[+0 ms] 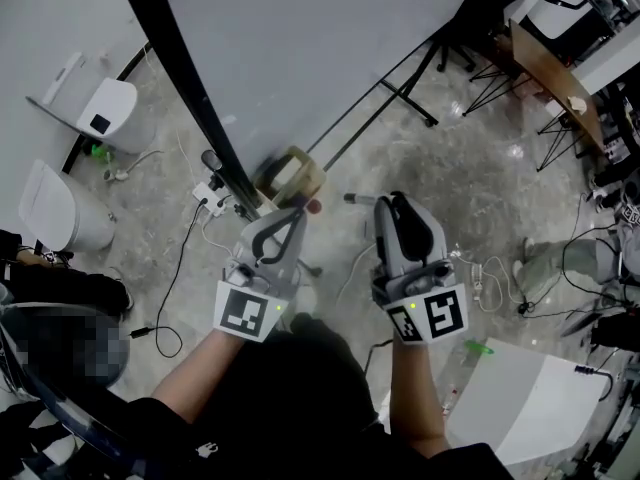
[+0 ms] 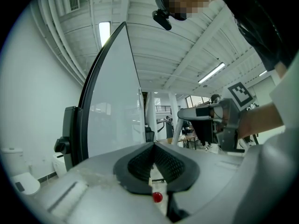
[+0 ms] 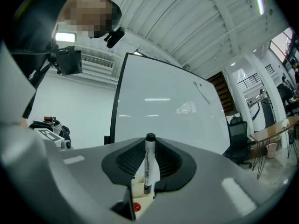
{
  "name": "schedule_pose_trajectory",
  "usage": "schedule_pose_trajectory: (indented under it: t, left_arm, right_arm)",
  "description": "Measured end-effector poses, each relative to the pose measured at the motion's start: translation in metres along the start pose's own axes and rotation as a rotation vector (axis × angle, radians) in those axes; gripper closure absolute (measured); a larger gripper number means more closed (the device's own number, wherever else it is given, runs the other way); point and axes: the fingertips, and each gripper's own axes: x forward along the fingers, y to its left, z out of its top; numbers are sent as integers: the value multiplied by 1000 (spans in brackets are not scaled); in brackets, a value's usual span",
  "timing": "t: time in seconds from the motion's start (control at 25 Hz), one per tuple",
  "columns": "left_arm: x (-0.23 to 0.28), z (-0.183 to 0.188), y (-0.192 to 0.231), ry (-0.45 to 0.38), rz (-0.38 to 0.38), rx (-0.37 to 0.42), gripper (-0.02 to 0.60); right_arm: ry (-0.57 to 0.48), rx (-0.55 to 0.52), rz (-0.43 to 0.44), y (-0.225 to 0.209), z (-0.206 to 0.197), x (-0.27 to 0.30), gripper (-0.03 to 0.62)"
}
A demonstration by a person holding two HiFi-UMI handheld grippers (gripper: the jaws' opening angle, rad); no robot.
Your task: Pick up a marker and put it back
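Right claw (image 1: 392, 208) clenched on a whiteboard marker (image 3: 149, 164): white barrel, black ends, held upright across the ribbed pads with its top end level with the claw tips, and the whiteboard (image 3: 163, 111) behind it. Left claw (image 2: 153, 144) closed, tips meeting, nothing between them. In the head view the two claws sit side by side, near each other but apart, above the mottled grey floor (image 1: 480, 178) at the near edge of the whiteboard, with the left claw's tips just beside a tan box-like item (image 1: 290, 173) at the board's dark frame.
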Motion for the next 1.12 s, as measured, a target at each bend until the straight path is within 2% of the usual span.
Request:
schedule_pose_trajectory:
  t: [0.44, 1.12]
  left_arm:
    - [2, 5, -2, -41, 7, 2, 578]
    - [0, -5, 12, -12, 27, -17, 578]
  right_arm:
    - [3, 3, 21, -1, -1, 2, 523]
    - [17, 7, 45, 9, -16, 25, 523]
